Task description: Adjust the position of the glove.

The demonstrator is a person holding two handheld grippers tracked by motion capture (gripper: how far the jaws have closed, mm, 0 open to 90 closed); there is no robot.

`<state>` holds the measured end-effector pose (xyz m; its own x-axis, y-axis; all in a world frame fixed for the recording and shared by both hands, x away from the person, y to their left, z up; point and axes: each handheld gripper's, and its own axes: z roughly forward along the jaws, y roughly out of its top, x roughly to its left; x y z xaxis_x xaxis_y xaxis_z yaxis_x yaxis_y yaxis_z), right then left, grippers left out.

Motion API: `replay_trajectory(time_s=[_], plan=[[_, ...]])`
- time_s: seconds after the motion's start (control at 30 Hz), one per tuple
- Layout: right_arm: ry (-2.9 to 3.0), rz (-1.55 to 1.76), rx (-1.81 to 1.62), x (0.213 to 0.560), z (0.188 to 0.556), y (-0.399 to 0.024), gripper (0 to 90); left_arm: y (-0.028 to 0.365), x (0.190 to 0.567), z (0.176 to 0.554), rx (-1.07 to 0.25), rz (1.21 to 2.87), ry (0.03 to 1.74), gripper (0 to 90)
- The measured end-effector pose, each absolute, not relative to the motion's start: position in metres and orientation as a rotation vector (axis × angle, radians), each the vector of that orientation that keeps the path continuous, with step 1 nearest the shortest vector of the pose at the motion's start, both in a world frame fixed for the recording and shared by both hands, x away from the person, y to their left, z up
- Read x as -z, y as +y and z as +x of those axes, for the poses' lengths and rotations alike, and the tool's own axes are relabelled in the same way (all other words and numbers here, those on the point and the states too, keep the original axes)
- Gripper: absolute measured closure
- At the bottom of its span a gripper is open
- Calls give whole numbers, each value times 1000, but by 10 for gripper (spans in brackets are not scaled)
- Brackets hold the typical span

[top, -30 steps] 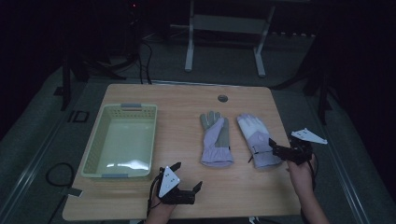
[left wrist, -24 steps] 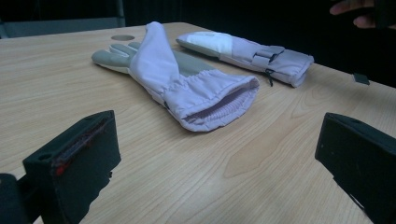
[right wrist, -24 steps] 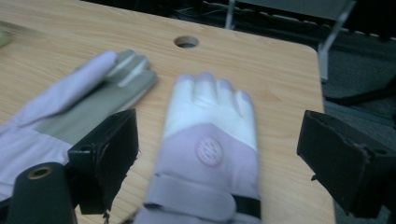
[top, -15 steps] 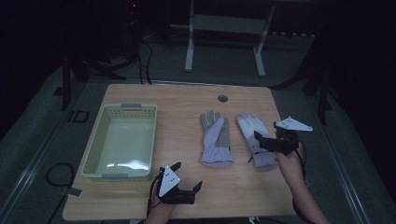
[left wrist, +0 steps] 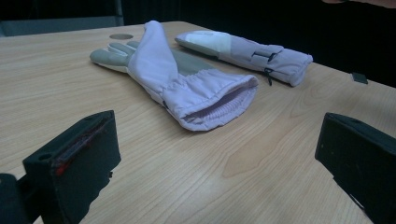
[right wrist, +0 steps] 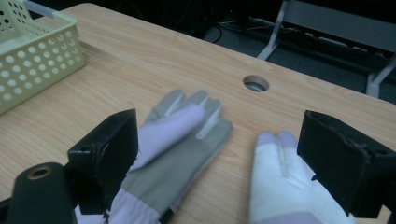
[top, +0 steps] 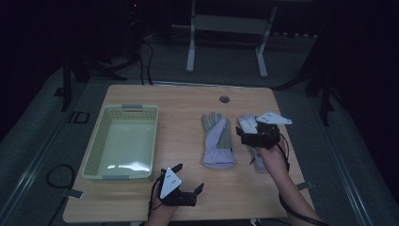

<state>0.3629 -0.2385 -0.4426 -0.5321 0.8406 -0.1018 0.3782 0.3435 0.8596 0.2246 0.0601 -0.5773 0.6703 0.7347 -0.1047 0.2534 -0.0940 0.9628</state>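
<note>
Two lilac and grey gloves lie side by side on the wooden table. The left glove [top: 217,139] [left wrist: 187,84] [right wrist: 182,140] lies flat with its cuff toward me. The right glove [top: 247,123] [left wrist: 252,51] [right wrist: 280,186] is partly covered by my right gripper [top: 244,136] [right wrist: 219,158], which hovers open just above its finger end, jaws apart over both gloves' fingers. My left gripper [top: 189,176] [left wrist: 215,163] rests open near the table's front edge, pointing at the left glove's cuff, nothing between its jaws.
A pale green perforated basket [top: 96,146] [right wrist: 37,60] stands empty at the table's left. A round cable hole [top: 224,99] [right wrist: 256,83] sits near the far edge. Bare wood lies between basket and gloves.
My right gripper has moved from the table's right edge up and to the left, coming over the right glove. The left gripper has stayed put.
</note>
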Motion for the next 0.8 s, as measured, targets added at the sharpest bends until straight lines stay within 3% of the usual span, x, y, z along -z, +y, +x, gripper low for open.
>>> replay_trajectory(time_s=[0.6, 0.8], plan=[[2013, 1087, -1032, 454, 388, -183, 125, 60, 577, 224, -486, 1658, 806, 1], [2096, 1083, -999, 463, 401, -174, 177, 60, 578, 224, -484, 1657, 802, 0]])
